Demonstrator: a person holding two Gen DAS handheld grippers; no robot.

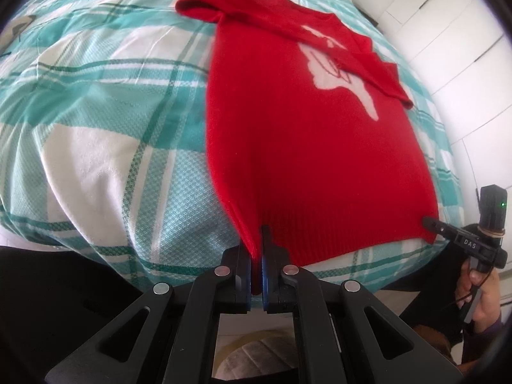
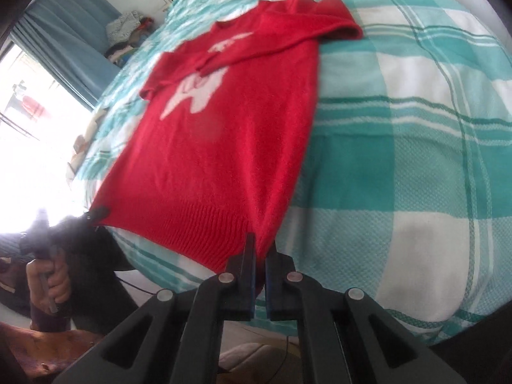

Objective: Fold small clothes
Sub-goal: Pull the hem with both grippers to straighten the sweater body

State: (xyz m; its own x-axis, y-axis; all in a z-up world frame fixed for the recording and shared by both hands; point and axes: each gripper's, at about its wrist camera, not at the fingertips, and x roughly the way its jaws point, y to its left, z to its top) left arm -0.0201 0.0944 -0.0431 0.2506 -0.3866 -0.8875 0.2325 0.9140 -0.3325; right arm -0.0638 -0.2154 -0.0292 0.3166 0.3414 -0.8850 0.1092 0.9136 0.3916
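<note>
A small red sweater with a white figure on its chest lies flat on a teal and white checked bedcover, both sleeves folded across the front. My left gripper is shut on the sweater's near left hem corner, red knit pinched between its blue pads. In the right wrist view the sweater stretches away from me, and my right gripper is shut on the near right hem corner. Each gripper shows in the other's view: the right gripper at the hem's right corner, the left gripper at its left corner.
White cupboard doors stand to the right of the bed. Blue curtains and a bright window lie on the left, with a pile of clothes beyond. A person's hands hold the gripper handles at the bed's near edge.
</note>
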